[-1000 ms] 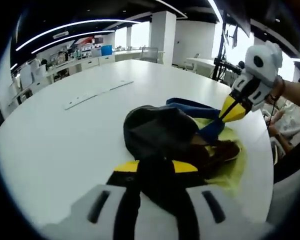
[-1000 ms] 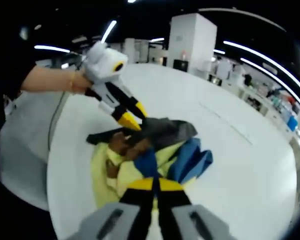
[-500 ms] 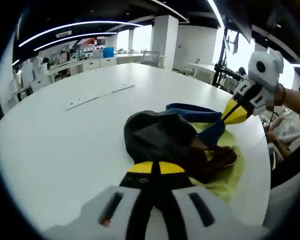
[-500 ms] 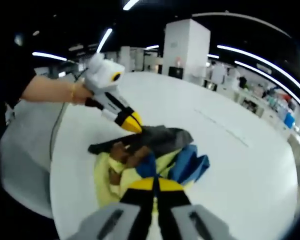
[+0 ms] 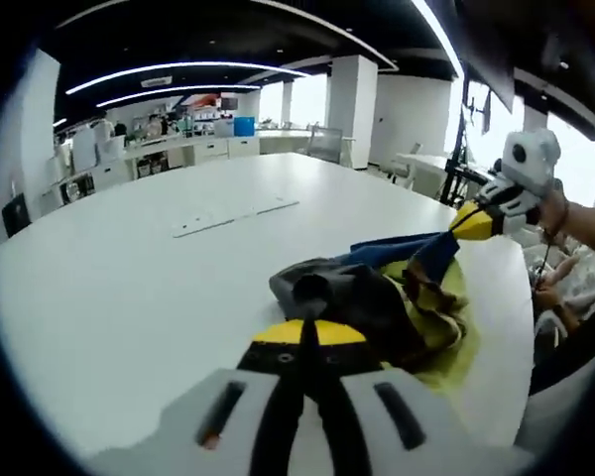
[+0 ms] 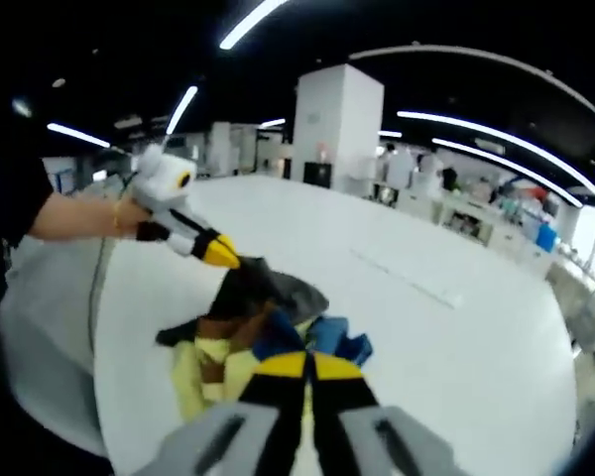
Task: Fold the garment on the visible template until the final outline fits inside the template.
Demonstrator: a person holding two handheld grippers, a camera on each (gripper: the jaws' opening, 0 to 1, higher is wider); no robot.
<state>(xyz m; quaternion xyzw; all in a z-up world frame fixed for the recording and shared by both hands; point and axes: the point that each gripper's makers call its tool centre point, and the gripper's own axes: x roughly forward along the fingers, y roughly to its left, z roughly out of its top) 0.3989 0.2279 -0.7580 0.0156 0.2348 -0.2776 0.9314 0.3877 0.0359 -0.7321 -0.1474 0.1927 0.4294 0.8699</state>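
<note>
A crumpled garment of dark grey (image 5: 357,293), blue, brown and yellow-green cloth sits on the white table (image 5: 129,288). In the left gripper view my left gripper (image 5: 307,332) is shut on its dark grey edge. My right gripper (image 5: 471,220) comes in from the right, shut on the blue part and holding it up. In the right gripper view my right gripper (image 6: 305,365) is shut on blue cloth, and the left gripper (image 6: 218,253) lifts the dark part of the garment (image 6: 268,297). A yellow-green layer (image 6: 188,382) lies lowest; I cannot tell whether it is the template.
A thin pale strip (image 5: 233,213) lies on the table farther out. The table's rounded edge (image 5: 511,327) runs close beside the garment. A person's forearm (image 6: 69,213) holds the left gripper. Office desks and a white pillar (image 6: 337,119) stand behind.
Both grippers have risen and drawn back, pulling the dark and blue parts up off the table. The garment is bunched tighter and taller than before.
</note>
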